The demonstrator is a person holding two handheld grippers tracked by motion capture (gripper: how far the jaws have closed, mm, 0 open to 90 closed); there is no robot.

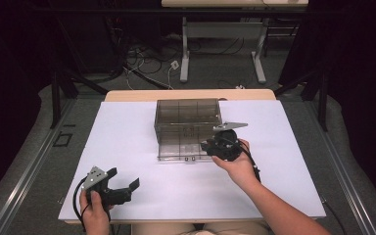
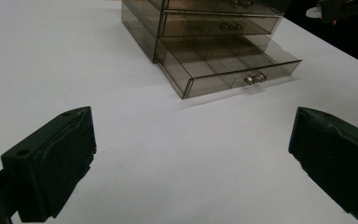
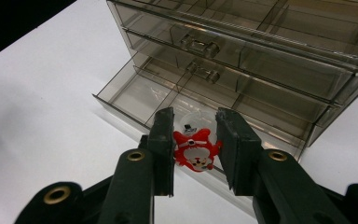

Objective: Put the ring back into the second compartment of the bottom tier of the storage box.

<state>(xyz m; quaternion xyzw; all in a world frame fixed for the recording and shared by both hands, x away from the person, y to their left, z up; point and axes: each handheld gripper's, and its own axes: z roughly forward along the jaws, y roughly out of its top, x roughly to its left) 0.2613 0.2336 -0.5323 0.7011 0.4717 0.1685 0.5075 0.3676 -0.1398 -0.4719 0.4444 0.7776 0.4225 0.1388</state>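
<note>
Smoky plastic drawers (image 1: 188, 120) sit at the desk's (image 1: 127, 147) twelve o'clock, bottom drawer (image 2: 228, 70) out. The right gripper (image 3: 195, 140) pinches a red charm (image 3: 195, 151) above it. The left gripper (image 2: 191, 154), seven o'clock, gapes.

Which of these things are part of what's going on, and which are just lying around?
In use:
- drawer box, bottom drawer pulled out
- small red toy between the right gripper jaws

Just there:
- left gripper, open, apart
- floor cables
- far table
</note>
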